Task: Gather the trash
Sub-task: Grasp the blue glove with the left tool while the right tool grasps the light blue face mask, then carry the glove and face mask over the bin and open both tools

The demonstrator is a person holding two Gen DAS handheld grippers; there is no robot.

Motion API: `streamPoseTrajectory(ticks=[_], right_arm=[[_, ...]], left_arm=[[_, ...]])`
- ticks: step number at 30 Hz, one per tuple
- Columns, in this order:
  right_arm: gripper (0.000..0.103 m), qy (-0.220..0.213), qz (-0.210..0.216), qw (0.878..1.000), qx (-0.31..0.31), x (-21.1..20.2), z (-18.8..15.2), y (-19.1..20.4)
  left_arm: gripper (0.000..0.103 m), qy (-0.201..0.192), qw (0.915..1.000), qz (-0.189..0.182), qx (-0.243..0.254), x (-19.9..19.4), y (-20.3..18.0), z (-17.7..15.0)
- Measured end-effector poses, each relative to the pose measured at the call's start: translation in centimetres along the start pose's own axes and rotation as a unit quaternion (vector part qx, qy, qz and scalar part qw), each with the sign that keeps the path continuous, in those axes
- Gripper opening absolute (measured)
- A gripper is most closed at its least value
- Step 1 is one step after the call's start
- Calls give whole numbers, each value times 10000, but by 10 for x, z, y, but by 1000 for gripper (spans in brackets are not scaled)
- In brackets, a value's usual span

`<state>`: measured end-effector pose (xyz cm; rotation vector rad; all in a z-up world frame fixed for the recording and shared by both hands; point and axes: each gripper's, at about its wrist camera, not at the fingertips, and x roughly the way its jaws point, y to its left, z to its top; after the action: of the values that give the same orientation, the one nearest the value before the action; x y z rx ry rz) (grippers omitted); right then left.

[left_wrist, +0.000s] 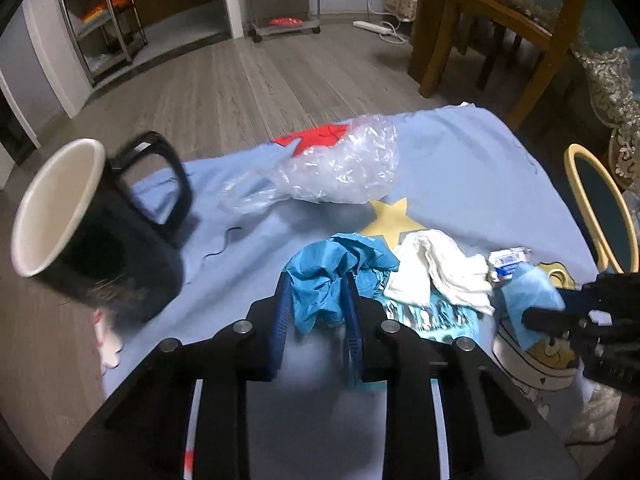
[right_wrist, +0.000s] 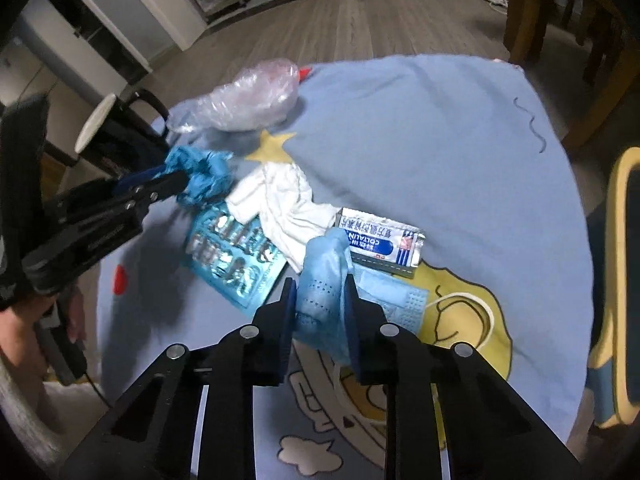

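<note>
Blue crumpled nitrile glove (left_wrist: 324, 280) sits pinched between the fingers of the left gripper (left_wrist: 316, 300), held just above the cloth-covered table; from the right wrist view the same glove (right_wrist: 200, 174) hangs at the tip of that gripper (right_wrist: 176, 184). Beside it, the right gripper (right_wrist: 320, 304) is clamped on a light blue face mask (right_wrist: 322, 276), one end pulled up between the fingers while the rest lies flat with its white ear loop (right_wrist: 476, 308) on the cloth. Between the two lie a crumpled white tissue (right_wrist: 288, 200), a silver-and-teal blister pack (right_wrist: 232, 256) partly under the tissue, and a flattened medicine box (right_wrist: 380, 244) touching the mask. Farther back, a wad of clear plastic wrap (left_wrist: 336, 164) rests near the table's far edge. A black bin with a white inner wall and a handle (left_wrist: 80, 220) stands at the table's left side. Everything sits on a pale blue cartoon-printed tablecloth (left_wrist: 480, 168) with a yellow star (left_wrist: 392, 220).
</note>
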<state>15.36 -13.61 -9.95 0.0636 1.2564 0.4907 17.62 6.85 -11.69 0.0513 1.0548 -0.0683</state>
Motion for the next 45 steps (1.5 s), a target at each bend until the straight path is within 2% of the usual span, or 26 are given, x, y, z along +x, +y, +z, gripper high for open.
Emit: streamPoseTrajectory(ticks=[13,19,23,29,30,34,36,38,42,45], right_arm=[[24,-792,27,9968,63,-94,-13,6],[24,-1384,-390,9895,-145,-158,-17,-8],[24,-1743,-496,9834,71,-196,-23,-32],[24,-2277,-1130,9666,326,-244,-25,-80],[24,-2284,-1275,9645,361,-247,-25,-90],[24,-2185,-1361,9628,822,-243,-24,-137],[24,-2073,-1141,9638,1231,-232,-28,-157],[24,-1849,-1165,9640,1517,-219,-28,-174],[24,-1827,-1146,9571,1936,-215,-30,-201],[24,-1912,-952,9517,2204,-216,-32,-216]], left_arm=[[24,-734,9972,-144,56,-116,-23,-23],[24,-827,9959,-141,323,-148,-41,-37],[24,-828,9955,-202,410,-161,-54,-43],[24,-978,9913,-337,815,-181,-87,-39],[24,-997,9907,-385,847,-182,-91,-36],[24,-1033,9886,-562,945,-184,-113,-22],[24,-1038,9874,-722,953,-182,-127,-11],[24,-1013,9863,-853,981,-178,-141,-3],[24,-1017,9812,-1149,1167,-163,-174,10],[24,-888,9778,-1288,1391,-146,-204,14]])
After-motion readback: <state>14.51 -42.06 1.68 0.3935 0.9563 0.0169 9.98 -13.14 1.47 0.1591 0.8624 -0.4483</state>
